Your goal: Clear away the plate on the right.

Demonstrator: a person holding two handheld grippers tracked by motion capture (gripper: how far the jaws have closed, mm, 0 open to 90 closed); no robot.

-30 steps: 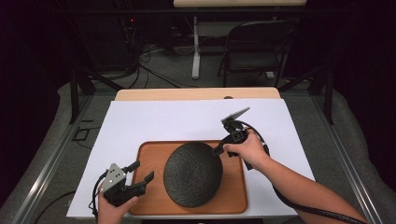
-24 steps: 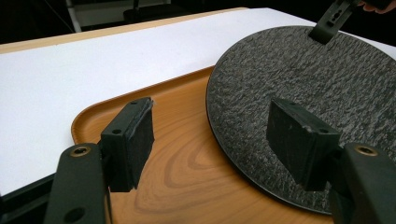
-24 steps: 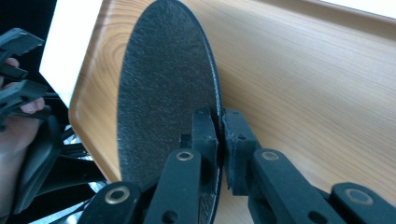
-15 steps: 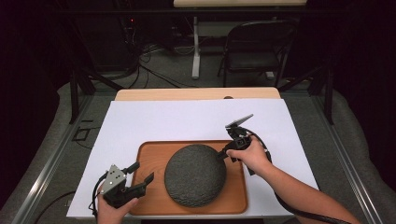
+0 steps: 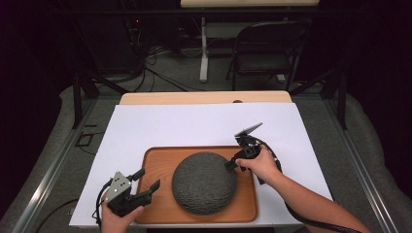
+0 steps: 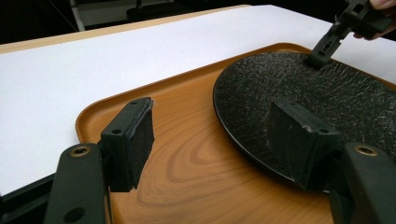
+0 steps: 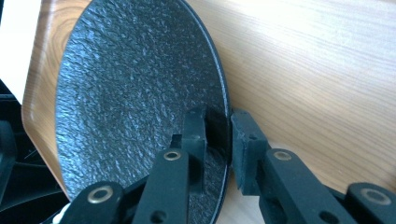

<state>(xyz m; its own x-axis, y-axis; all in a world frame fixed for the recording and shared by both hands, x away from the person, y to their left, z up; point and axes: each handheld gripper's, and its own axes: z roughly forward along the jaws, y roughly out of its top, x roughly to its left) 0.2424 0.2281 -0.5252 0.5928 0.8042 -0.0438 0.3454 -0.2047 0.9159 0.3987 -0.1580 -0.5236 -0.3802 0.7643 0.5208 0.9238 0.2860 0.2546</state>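
On the near left of the surface (image 5: 145, 124), the left claw (image 5: 145, 183) waits with its jaws wide apart and nothing between them. It hovers over the left end of the wooden tray (image 5: 155, 162), beside the near left edge of the dark plate (image 5: 204, 183) but apart from it. In the left gripper view one of its fingers (image 6: 133, 140) stands over bare wood, and the plate (image 6: 327, 102) lies flat inside the tray (image 6: 187, 154).

The plate, round and with a rough black texture, sits near the middle of the tray, and I judge that the placing is already done (its whole bottom seems to rest on the wood, not tilted).

On the right, the right claw (image 5: 232, 164) is at the far right rim of the plate. In the right gripper view the rim (image 7: 225, 116) passes between the two jaws; they have just been opening, and a small gap is visible on each side, so the claw (image 7: 218, 135) no longer presses on the rim. The hand (image 5: 265, 165) holds it low over the tray.

What is left, in my opinion, is only to draw the right claw away from the rim without dragging the plate, and then to move both hands off the tray
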